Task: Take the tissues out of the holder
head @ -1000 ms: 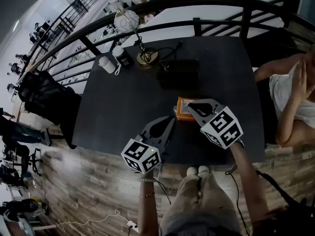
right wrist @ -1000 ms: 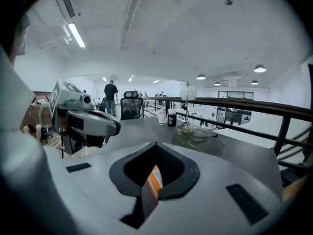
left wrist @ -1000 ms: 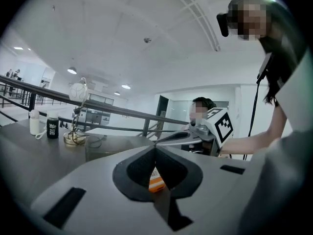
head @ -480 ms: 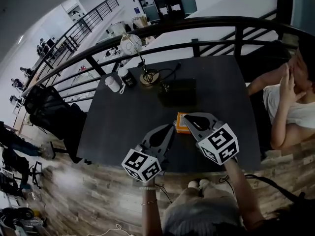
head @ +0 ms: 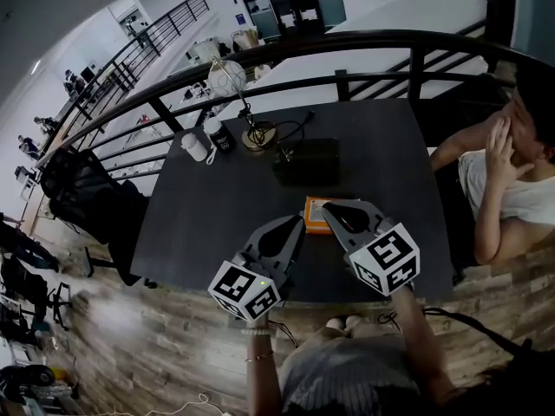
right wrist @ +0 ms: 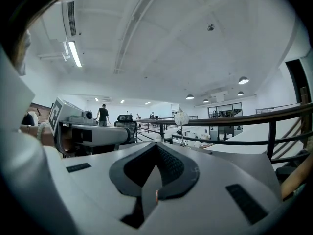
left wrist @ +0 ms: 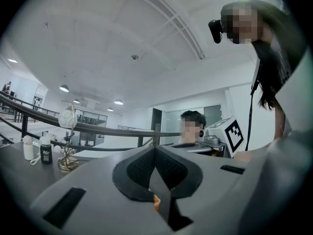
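Note:
A black box-shaped tissue holder sits toward the back of the dark table; no tissue shows on it from here. An orange flat packet lies in front of it. My left gripper hovers over the table's front part, just left of the packet, jaws shut with nothing between them. My right gripper is over the packet's right side and partly hides it, also shut and empty. In the left gripper view and the right gripper view the pads meet at the tip.
A globe lamp with a brass base stands at the table's back left, beside a white bottle and a dark bottle. A seated person is at the right edge. A black railing runs behind the table.
The head view has shifted a little. Both grippers stay shut and side by side by the orange packet. The person on the right now holds a hand at the face.

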The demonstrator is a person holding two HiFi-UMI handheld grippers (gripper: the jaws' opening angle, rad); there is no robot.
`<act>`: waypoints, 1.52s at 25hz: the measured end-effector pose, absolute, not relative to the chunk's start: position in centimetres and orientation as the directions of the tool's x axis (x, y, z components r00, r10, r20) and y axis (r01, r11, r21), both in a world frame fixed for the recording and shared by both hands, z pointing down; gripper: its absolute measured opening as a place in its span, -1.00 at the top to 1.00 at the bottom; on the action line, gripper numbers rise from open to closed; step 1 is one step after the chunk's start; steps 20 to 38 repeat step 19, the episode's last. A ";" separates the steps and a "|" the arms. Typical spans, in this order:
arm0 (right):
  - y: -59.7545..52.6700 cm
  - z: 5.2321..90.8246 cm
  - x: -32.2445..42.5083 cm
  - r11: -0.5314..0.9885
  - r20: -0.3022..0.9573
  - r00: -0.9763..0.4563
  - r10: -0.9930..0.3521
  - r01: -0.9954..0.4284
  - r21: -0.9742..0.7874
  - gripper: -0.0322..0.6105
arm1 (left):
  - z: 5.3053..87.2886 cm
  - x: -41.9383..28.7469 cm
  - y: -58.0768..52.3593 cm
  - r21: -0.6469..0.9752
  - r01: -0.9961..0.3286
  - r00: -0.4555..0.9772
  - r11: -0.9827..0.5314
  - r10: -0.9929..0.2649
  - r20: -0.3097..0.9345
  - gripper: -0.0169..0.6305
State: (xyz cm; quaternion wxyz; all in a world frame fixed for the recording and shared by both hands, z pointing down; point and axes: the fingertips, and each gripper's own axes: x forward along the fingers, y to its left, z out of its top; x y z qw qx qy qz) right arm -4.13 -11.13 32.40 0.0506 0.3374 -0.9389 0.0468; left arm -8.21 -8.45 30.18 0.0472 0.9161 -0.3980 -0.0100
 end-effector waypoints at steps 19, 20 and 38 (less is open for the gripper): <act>-11.3 31.7 -2.9 0.770 0.061 -0.771 -0.633 -0.636 -0.043 0.86 | 30.4 -6.3 -8.8 0.063 -0.708 0.705 -0.703 -0.708 0.028 0.92; -11.3 31.7 -2.9 0.770 0.061 -0.771 -0.633 -0.636 -0.043 0.86 | 30.4 -6.3 -8.8 0.063 -0.708 0.705 -0.703 -0.708 0.028 0.92; -11.3 31.7 -2.9 0.770 0.061 -0.771 -0.633 -0.636 -0.043 0.86 | 30.4 -6.3 -8.8 0.063 -0.708 0.705 -0.703 -0.708 0.028 0.92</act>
